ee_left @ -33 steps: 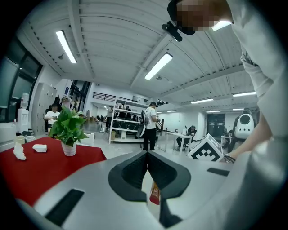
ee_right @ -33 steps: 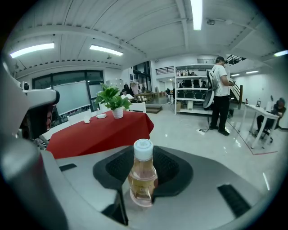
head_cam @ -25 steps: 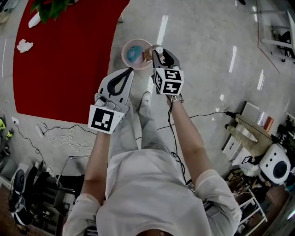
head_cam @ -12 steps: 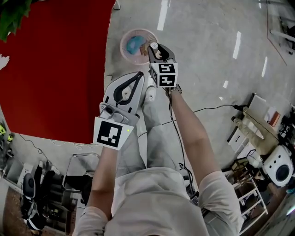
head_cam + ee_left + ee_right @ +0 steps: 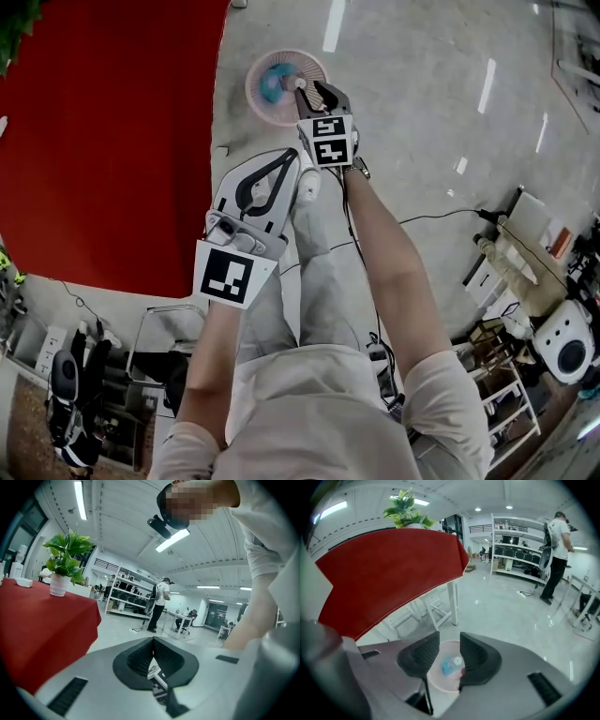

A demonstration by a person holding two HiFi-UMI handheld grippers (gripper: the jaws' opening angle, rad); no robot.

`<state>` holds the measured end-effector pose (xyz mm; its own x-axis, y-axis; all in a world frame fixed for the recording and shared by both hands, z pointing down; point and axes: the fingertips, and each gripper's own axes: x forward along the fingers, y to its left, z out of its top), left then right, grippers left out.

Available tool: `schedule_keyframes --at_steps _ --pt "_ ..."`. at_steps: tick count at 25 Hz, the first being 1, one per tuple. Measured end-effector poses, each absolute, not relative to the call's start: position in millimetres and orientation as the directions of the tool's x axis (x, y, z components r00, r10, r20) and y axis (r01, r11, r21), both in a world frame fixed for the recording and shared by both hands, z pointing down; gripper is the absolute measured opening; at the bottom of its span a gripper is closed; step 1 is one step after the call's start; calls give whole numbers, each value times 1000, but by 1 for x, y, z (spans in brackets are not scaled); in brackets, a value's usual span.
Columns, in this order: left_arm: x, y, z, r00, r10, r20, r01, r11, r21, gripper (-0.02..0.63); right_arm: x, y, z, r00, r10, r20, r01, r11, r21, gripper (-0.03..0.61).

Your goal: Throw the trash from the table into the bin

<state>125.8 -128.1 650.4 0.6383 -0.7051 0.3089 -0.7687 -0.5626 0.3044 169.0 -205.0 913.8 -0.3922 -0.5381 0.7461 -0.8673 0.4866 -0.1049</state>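
Grey left gripper [image 5: 288,156] [image 5: 152,640] sits nearest, jaws closed tip to tip on nothing. Beyond it the right gripper [image 5: 309,91] [image 5: 450,640] tilts down over the pink bin [image 5: 253,96] [image 5: 436,676]. Its jaws are about half apart, with a small white-and-brown bit of trash [image 5: 301,88] [image 5: 458,661] caught at their tips, right above the bin's mouth. A blue scrap [image 5: 275,82] [image 5: 446,666] lies inside the bin. The bin stands on the floor [image 5: 422,75], just off the long edge of the red-covered table [image 5: 112,141] [image 5: 389,573].
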Motion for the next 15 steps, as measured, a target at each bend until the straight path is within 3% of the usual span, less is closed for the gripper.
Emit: schedule_keyframes --at_steps 4,9,15 --pt "125 -129 647 645 -696 316 -764 -583 277 6 169 -200 907 -405 -529 746 -868 480 -131 138" --pt "125 -129 634 634 -714 297 -773 -580 256 6 184 -198 895 -388 -555 736 -880 459 -117 11" --pt "126 -125 605 614 -744 265 -789 -560 255 6 190 -197 855 -404 -591 698 -887 440 -140 9"
